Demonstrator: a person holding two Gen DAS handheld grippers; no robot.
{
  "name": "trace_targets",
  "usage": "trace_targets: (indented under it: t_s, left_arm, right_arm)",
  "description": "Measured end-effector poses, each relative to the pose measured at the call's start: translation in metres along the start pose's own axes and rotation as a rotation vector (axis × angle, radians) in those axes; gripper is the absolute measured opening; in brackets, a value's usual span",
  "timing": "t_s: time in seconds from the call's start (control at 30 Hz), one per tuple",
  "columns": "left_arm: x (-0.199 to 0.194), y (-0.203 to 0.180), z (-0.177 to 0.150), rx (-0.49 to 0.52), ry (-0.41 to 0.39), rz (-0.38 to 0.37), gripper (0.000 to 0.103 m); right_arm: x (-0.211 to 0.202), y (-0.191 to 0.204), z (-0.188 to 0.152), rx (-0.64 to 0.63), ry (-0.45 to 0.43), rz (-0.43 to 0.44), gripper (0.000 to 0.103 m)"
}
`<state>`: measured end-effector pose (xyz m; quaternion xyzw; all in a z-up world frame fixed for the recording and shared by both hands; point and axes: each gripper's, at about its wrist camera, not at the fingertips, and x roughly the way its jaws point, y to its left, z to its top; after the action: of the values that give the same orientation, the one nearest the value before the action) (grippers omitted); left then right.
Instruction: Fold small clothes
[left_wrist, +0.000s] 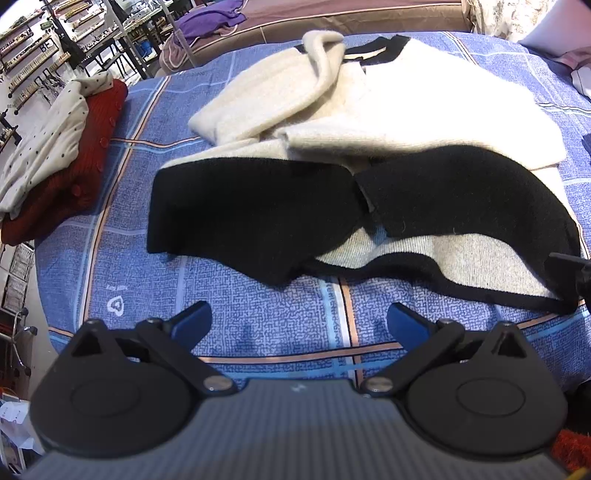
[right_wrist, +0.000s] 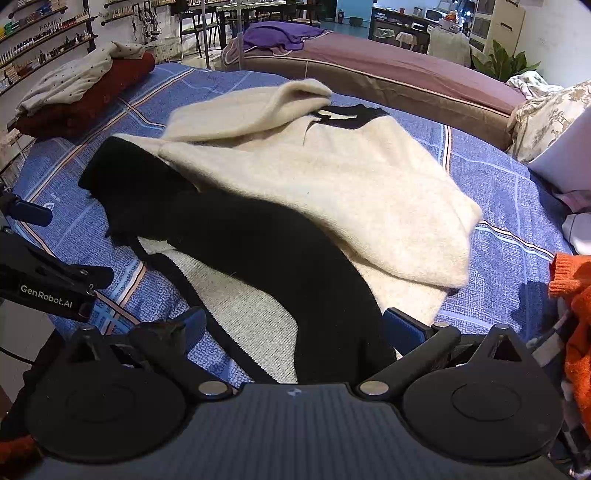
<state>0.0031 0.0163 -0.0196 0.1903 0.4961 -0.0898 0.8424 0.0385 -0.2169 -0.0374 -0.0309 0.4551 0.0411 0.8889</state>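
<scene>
Blue checked bedspread (left_wrist: 229, 295) fills the work area, with shop-style shelving and another bed in the background, so it's a cluttered room with one decent flat surface.

On the spread, straight ahead of both claws, lies the cream and black sweater (left_wrist: 388, 110). Its cream body is farther off. The two black sleeve ends (left_wrist: 251, 214) lie across the front, nearest the fingers, and under them the ribbed lining and thin black hem (left_wrist: 424, 284) show where the bottom is flipped up.

The left gripper (left_wrist: 298, 320) has its fingers spread as wide as they go, with nothing between them but bare bedspread, just short of the hem. The right gripper (right_wrist: 293, 326) is just as wide, and the black sleeve runs down between its blue pads, but I wouldn't call it a grip, since the pads don't look pressed on it.

For handling, it looks like fluffy, thick knit, so I'd expect it to be soft, floppy and fairly light. It should bunch rather than slide, and a pinch will probably drag extra layers with it. I'd take the hem edge at the two near corners, or a sleeve by its cuff. The black trim looks firmer than the fuzzy cream part.

Off to the left of the left claw sits a stack of folded clothes (left_wrist: 55, 155), dotted cream on dark red. By the right claw's right side there's an orange knit (right_wrist: 572, 295).
</scene>
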Motion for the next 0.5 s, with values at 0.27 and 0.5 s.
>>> trace_targets:
  t_s: [0.27, 0.5]
  left_arm:
    - [0.0033, 0.0023, -0.0016, -0.004, 0.010, 0.000, 0.103]
    - [0.0052, 0.0076, -0.0036, -0.012, 0.013, 0.000, 0.103]
  right_arm:
    - [0.0029, 0.0014, -0.0007, -0.003, 0.010, 0.002, 0.103]
    - [0.0024, 0.0000, -0.0009, 0.010, 0.003, -0.007, 0.103]
